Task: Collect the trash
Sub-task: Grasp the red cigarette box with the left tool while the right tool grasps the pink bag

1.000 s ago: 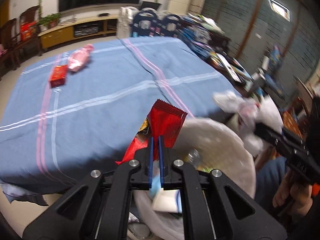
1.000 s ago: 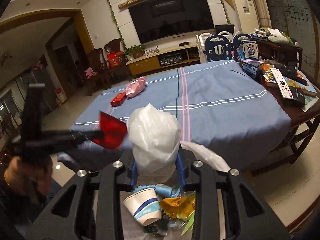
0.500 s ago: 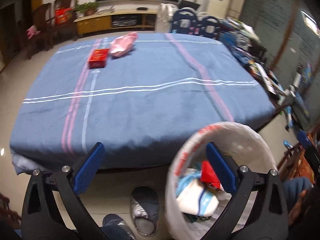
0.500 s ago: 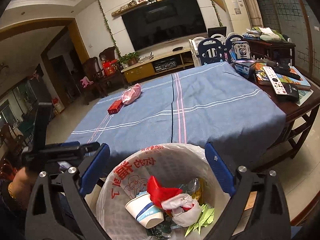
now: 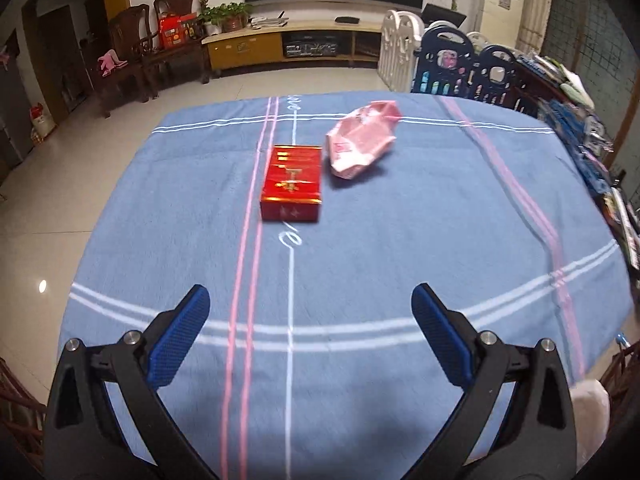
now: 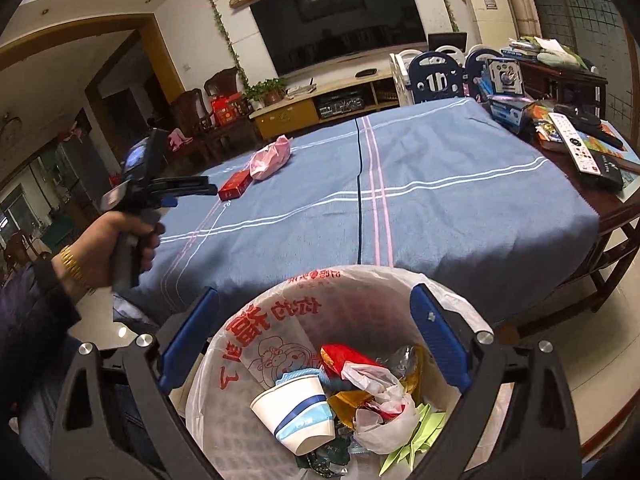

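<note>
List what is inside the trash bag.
In the bag: a paper cup lying tilted, a red wrapper, a crumpled white plastic bag, gold foil and green paper. Whatever lies beneath that pile is covered.

Flat red box (image 5: 291, 182) and crumpled pink wrapper (image 5: 361, 143) side by side on blue cloth, white-lined bin (image 6: 256, 320) part-filled

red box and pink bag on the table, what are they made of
Red box: likely glossy printed cardboard, given crisp edges, gold print and sheen. Pink bag: thin plastic film, crinkled and slightly translucent. Both lie on the blue cloth, which looks like soft matte fabric.
</note>
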The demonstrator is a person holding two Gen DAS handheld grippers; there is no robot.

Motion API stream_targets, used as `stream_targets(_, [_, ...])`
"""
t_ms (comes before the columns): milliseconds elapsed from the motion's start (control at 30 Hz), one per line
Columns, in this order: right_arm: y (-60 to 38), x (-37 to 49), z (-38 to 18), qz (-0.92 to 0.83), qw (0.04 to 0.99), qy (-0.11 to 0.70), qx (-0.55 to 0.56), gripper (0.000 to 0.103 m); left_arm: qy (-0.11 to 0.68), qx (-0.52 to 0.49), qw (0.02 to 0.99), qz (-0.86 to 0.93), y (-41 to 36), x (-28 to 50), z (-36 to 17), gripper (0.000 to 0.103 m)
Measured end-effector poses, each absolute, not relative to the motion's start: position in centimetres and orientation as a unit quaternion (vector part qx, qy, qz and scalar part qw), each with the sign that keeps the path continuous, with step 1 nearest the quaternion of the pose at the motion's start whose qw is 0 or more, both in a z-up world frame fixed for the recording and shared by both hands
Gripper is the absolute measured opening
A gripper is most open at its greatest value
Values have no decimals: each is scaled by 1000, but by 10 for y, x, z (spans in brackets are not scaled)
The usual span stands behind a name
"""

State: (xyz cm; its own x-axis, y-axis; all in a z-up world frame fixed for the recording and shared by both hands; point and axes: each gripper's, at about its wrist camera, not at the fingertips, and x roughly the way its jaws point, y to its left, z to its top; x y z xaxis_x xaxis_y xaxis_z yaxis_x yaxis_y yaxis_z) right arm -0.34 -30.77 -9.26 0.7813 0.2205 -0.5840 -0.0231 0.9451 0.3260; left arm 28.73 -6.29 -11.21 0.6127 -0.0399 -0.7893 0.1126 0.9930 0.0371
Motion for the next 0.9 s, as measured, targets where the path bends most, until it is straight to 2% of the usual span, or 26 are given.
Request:
stream_targets(300, [-302,10,-109,69,922,352,147,94,454,37,889,-42,-54,377,-156,99])
stream_targets(400, [-302,14,-114,69,919,359,147,94,459,38,887,-31,-54,403,-162,92])
stream_targets(467, [-302,15,-117,67,918,362,147,94,468,24,883,-32,-48,417,-168,76])
stream_targets(500, [-301,16,-118,67,917,364,146,94,469,21,882,-34,-45,418,-169,75])
stream_targets(567, [-301,18,-120,67,916,367,147,94,455,22,889,-48,-41,416,-167,59])
stream_targets(767, [-294,21,-120,69,918,365,140,94,431,-1,901,-44,-18,384,-144,58])
stream_targets(900, [-290,22,-119,72,919,364,136,94,404,-65,912,-34,-2,342,-84,58])
